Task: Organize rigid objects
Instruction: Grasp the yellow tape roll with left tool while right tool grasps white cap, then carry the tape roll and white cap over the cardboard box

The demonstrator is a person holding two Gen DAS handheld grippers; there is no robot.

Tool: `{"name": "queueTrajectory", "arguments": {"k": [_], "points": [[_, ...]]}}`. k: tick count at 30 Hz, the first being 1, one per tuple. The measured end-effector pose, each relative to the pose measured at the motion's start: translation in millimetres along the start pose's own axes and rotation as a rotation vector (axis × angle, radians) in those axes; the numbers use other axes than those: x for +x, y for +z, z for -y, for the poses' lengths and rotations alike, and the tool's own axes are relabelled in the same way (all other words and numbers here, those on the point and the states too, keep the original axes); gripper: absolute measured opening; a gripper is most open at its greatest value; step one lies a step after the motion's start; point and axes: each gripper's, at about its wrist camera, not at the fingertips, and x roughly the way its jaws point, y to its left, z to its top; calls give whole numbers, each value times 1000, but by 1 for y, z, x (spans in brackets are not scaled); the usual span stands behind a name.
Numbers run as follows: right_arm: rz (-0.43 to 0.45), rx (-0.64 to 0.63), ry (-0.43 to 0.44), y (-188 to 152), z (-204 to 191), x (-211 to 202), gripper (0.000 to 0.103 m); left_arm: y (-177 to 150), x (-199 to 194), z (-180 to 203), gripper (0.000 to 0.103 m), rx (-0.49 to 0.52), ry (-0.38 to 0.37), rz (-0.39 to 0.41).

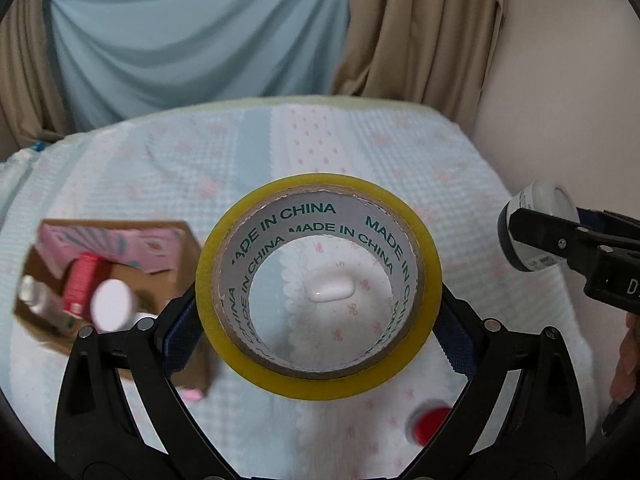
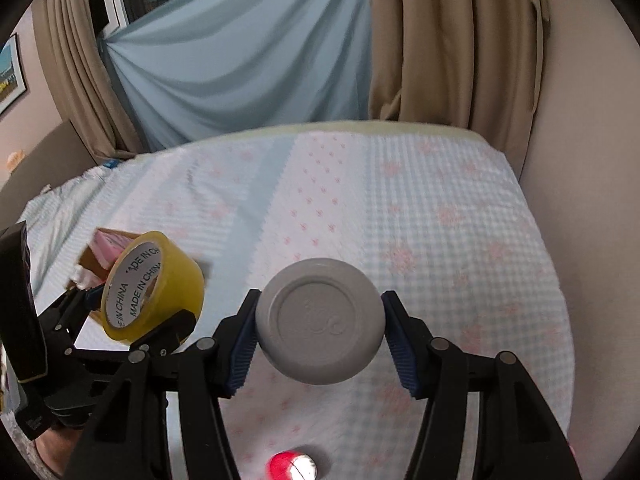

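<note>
Closest to the left wrist camera: left gripper (image 1: 320,312), jaws spread about the width of a yellow tape roll (image 1: 319,286) and clamped on its outer rim from both sides, blue pads pressing the tape, roll lifted clear of the bed and turned so its hollow core faces the lens, "MADE IN CHINA" printed round the inner cardboard. Seen through that core, lying on the quilt: a small white oblong piece (image 1: 331,290), too blurred to name. Low to the right, on the cover, partly behind the finger: a red and white round thing (image 1: 430,426), also blurred. Closest to the right wrist camera: right gripper (image 2: 319,328), jaws likewise parted wide and closed on a grey round jar (image 2: 320,326), held by its sides with its circular end towards the lens, raised above the bedding; same jar (image 1: 534,230) visible at the right edge of the left view, label on its wall, pinched between black fingers. Left of the roll, resting on the quilt: an open cardboard box (image 1: 188,256) holding a pink carton, a red packet and a white-capped bottle, contents blurred. Underneath everything: pale blue and white quilt (image 2: 440,208) with pink motifs. Beyond the bed's far edge: a light blue draped sheet (image 2: 248,64) between beige curtains (image 2: 448,44).
</note>
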Motion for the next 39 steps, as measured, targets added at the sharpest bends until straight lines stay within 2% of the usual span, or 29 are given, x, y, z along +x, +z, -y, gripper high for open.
{"name": "queueTrajectory", "arguments": {"k": [6,10,17,21,26,33,39], "points": [[4,7,53,24,-42,-56,55,24,-77,-20,97,-23,25,4],[4,5,91,38,-71,-81,55,35,-119,-48,97,-58,48,-7],[-12,6,128,56,-128,-98,55,43,-154,-110,97,-101,74,-14],[-24,22,128,60,-160,-93,55,46,-159,-156,97,-111,69,-25],[-38,77,119,65,-203,-76,55,52,-151,-211,97,-71,63,-51],[-69,183,72,69,-260,-25,55,58,-117,-292,97,7,16,-123],[-119,238,48,70,-292,21,55,60,-74,-340,97,22,-16,-193]]}}
